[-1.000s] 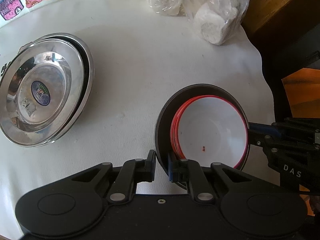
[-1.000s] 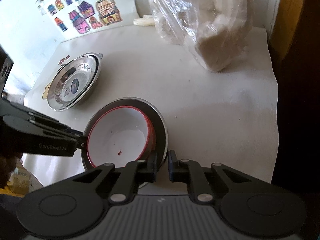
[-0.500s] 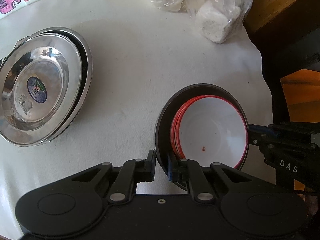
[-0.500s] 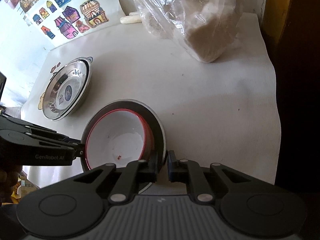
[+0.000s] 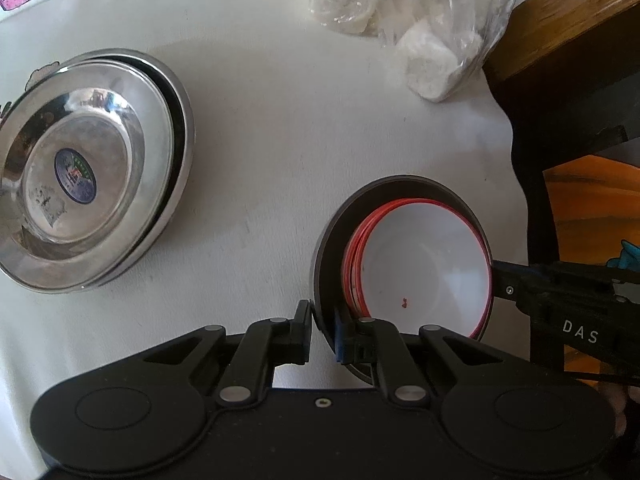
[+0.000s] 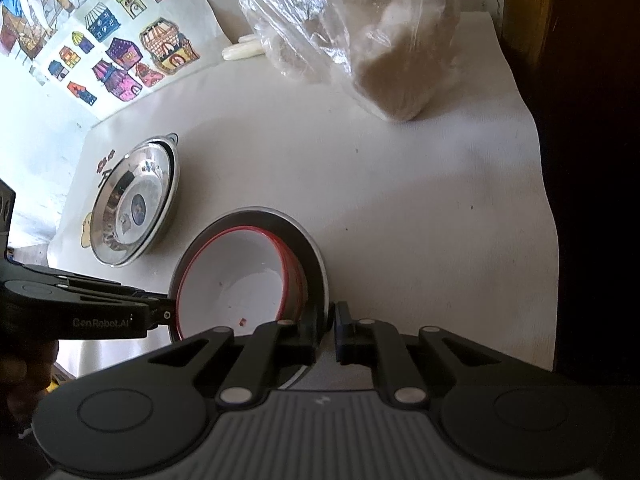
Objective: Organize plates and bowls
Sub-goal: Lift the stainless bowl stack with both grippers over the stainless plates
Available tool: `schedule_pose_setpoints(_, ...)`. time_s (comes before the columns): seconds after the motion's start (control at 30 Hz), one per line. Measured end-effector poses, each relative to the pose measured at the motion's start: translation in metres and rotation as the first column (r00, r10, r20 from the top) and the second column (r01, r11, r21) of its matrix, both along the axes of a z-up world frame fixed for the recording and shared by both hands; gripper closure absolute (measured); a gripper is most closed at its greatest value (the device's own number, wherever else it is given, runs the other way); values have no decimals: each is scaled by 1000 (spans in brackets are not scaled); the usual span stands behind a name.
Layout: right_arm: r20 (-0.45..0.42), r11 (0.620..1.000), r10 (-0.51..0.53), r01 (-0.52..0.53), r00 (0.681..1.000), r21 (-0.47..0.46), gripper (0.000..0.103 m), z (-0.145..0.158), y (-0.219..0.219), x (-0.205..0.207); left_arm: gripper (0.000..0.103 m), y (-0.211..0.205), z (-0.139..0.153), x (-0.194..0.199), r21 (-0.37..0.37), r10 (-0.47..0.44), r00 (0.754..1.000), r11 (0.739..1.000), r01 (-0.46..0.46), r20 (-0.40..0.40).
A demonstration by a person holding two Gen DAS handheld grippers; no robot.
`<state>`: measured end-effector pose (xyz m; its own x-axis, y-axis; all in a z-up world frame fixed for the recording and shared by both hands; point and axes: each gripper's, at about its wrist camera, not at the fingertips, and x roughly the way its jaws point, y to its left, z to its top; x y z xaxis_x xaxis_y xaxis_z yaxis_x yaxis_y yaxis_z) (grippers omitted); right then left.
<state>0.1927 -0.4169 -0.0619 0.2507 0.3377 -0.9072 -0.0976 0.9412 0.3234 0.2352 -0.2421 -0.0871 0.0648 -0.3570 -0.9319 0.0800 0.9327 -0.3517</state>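
A steel bowl (image 5: 332,236) holds nested white bowls with red rims (image 5: 428,264). My left gripper (image 5: 323,330) is shut on the steel bowl's rim on one side. My right gripper (image 6: 332,320) is shut on the opposite rim of the steel bowl (image 6: 316,256); the white bowls (image 6: 240,284) show inside. The bowl stack hangs above the table, tilted. A stack of steel plates (image 5: 80,172) lies on the white table at the left, also seen in the right wrist view (image 6: 132,208).
A clear plastic bag of pale lumps (image 5: 424,28) sits at the back of the table (image 5: 280,128). A dark wooden cabinet (image 5: 568,32) stands at the right edge. A picture sheet with coloured houses (image 6: 116,48) hangs at the back left.
Both grippers have lifted the bowl stack and carried it a little; the plates and bag have shifted down in both views. The grips have not changed.
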Motion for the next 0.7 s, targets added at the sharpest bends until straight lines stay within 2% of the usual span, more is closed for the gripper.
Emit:
schedule_pose_setpoints(0.43,29,1000,-9,9,1000,18,94,8,24,5,93,36,23,0,-16,24,999,1000,-23,41)
schedule_pose_setpoints(0.7,54,1000,4,-5,999,29,93,18,47,12,93,72,37,5,-32,70,995,997,-68,71)
